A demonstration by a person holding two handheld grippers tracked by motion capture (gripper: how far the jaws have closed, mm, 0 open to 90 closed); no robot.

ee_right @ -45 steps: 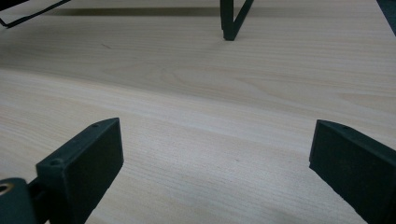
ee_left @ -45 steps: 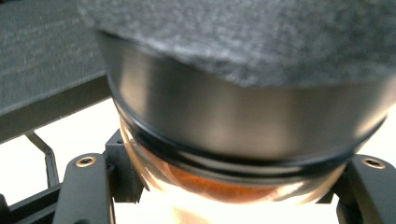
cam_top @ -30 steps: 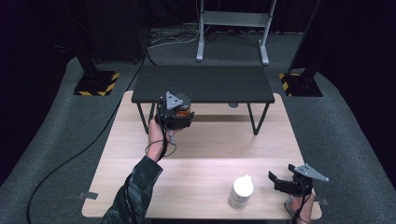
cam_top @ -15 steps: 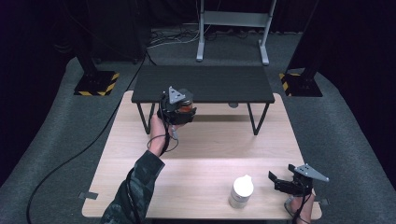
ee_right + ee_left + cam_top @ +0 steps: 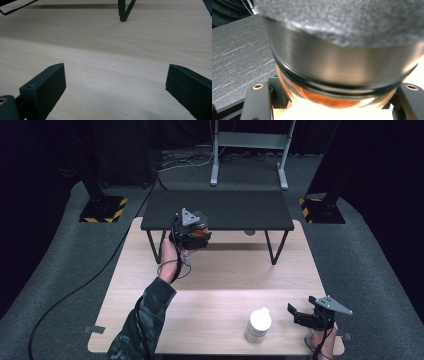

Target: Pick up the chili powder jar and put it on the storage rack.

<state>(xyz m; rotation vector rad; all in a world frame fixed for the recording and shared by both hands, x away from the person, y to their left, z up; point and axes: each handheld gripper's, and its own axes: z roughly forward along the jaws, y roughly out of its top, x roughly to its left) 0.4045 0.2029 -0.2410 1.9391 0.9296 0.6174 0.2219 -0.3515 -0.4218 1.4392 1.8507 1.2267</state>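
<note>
Amber glass and a dark metal lid sit between the jaws of my left gripper, which are clamped on a jar; in the left gripper view a black jaw presses each side of the jar, the lid turned away from the camera. From the high view I judge the jar to be held in the air at the near edge of the black shelf, a low dark-topped stand on thin legs at the far side of the wooden table. Grain of the shelf top runs past the jar's left in the left gripper view.

Step in hand, as I judge it: carrying the jar toward the shelf top. The next move calls for lifting it clear of the shelf's front edge, bringing it over the dark surface, levelling it so the base faces down, and only then parting the jaws.

My right gripper rests low at the near right corner of the table, jaws wide apart with nothing between them; its own view looks across bare wood toward one shelf leg. A white bottle stands just beside it, apart from the jaws.

Against the earlier frame: the left gripper with the jar has shifted slightly toward the right along the shelf's front edge and sits a little closer to it. The grip is unchanged. The right gripper and the white bottle stand where they did.
</note>
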